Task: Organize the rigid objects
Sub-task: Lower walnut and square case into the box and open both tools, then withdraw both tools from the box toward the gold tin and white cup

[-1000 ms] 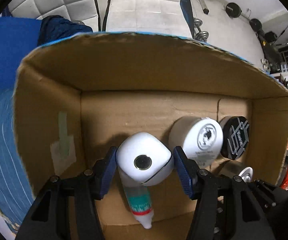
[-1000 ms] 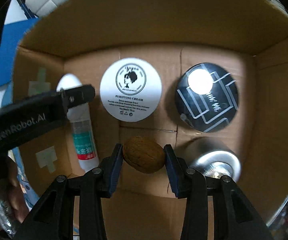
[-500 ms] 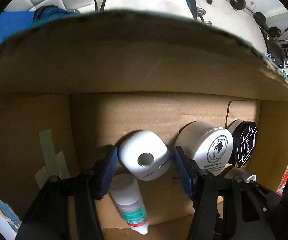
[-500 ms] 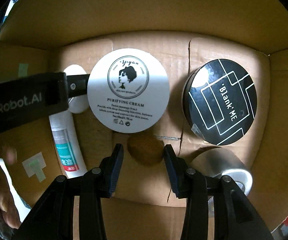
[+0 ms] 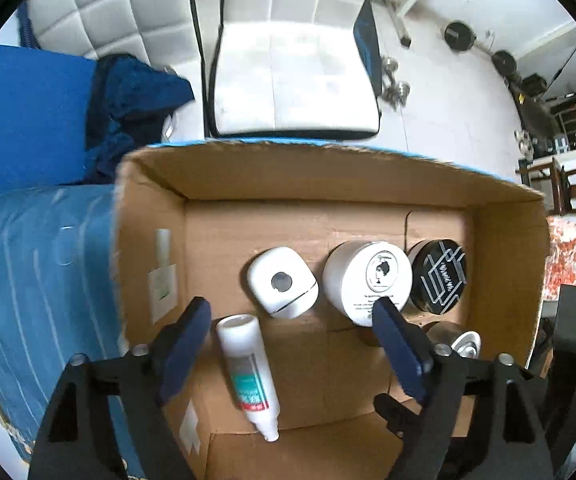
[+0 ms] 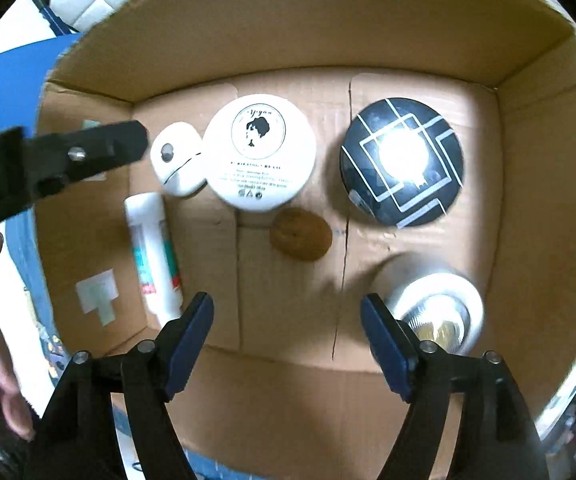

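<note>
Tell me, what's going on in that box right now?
Both hand-held grippers, left and right, open, empty. Walnut and white gadget lying in box. Nothing blocking.

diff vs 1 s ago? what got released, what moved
Both tools let go and backed up out of the cardboard box. Left tool released the white rounded case; right tool released the walnut. Both now open. White cream jar, black tin, tube and metal piece stayed put.
</note>
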Tool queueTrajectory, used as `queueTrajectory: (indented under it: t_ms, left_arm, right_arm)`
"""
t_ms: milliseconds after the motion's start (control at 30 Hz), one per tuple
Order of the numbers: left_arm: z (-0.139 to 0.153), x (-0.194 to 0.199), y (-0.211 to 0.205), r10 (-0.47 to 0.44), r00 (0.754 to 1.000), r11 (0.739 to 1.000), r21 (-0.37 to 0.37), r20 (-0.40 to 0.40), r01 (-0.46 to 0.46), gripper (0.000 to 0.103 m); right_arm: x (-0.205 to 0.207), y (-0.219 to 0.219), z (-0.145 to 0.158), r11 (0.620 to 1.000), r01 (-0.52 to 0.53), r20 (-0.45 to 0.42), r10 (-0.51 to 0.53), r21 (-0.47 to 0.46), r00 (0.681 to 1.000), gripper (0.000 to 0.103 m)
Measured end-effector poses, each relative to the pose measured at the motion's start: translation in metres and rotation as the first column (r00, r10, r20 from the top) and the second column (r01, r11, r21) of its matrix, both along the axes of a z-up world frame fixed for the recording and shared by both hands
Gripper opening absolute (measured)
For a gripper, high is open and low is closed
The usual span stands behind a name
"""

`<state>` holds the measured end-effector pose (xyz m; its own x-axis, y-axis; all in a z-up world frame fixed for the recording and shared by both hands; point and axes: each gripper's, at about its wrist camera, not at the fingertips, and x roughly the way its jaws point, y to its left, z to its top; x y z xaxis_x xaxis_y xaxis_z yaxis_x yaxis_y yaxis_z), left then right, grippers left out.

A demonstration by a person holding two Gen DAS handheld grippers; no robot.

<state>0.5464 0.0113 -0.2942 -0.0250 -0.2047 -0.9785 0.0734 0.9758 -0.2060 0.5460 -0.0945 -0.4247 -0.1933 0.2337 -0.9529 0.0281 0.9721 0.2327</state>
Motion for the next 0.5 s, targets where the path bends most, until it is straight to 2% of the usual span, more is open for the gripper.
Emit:
queueTrajectory:
  t_ms: [67, 200, 267, 500]
  left_arm:
    - [0.013, 0.0, 0.003, 0.012, 0.999, 1.0, 0.001, 0.039, -0.012, 0.093]
    - [0.034, -0.021, 0.009, 0.029, 0.995, 0.999, 0.012, 0.1, -0.03, 0.096]
    - [0.046, -0.034, 0.008, 0.027, 0.989, 0.999, 0.033, 0.145, -0.032, 0.099]
    - [0.078, -0.088, 0.011, 0.028, 0.964, 0.996, 0.07, 0.264, -0.049, 0.099]
  right_arm:
    - [-0.005, -0.005, 0.009, 1.0, 0.003, 0.022, -0.003, -0.013, 1.0, 0.084]
    - [-0.021, -0.014, 0.035, 0.999, 0.007, 0.075, -0.003, -0.046, 0.997, 0.089]
    - [-0.031, -0.013, 0.049, 0.997, 0.011, 0.111, -0.003, -0.072, 0.994, 0.1]
    - [-0.06, -0.009, 0.089, 0.989, 0.034, 0.193, -0.006, -0.142, 0.981, 0.101]
